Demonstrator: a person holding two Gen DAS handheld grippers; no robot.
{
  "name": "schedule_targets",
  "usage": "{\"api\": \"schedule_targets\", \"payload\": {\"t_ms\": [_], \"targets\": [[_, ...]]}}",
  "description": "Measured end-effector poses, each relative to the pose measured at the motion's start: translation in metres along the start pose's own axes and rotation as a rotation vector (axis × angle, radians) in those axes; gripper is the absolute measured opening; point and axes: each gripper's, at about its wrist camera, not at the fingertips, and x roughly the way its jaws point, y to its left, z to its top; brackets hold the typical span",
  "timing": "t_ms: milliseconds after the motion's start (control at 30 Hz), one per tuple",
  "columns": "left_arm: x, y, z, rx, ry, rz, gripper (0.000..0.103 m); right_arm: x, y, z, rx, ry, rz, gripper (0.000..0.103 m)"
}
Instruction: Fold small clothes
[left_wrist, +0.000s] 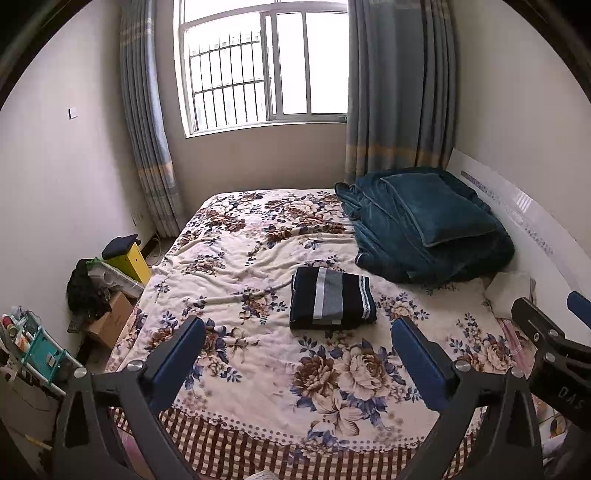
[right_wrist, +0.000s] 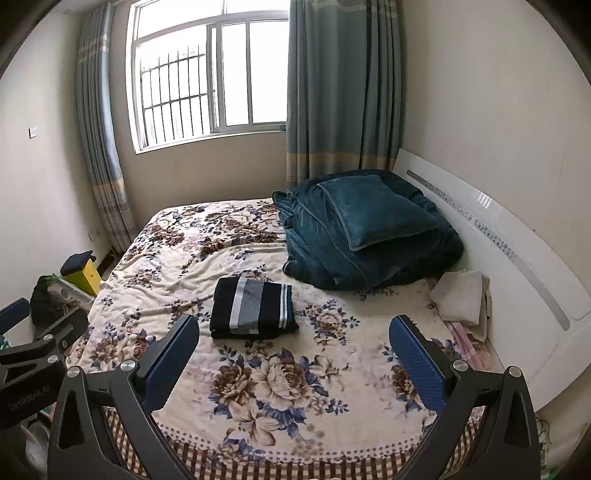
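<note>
While both tools are hovering over the near bed edge, the left gripper (left_wrist: 298, 345) is gaping fully wide, holding nothing; the right gripper (right_wrist: 294, 341) is likewise spread, touching nothing. The folded striped garment (left_wrist: 331, 304) is lying flat mid-bed on the floral blanket (left_wrist: 236, 266), ahead of both, long axis running left-right, stripes running front-to-back, near the teal quilt (left_wrist: 424, 229).

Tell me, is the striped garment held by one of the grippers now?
No, the striped garment lies folded on the floral blanket, apart from both open grippers.
</note>
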Motion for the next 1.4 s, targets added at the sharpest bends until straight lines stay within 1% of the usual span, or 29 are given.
{"api": "schedule_targets", "payload": {"t_ms": [433,1400], "targets": [[-0.006,0.005,-0.003,-0.005,-0.002,0.016,0.103,0.003,0.002,0.007,-0.006,0.0,0.017,0.103],[-0.007,0.007,0.003,-0.001,-0.007,0.016,0.103,0.008,0.008,0.012,-0.015,-0.004,0.027,0.103]]}}
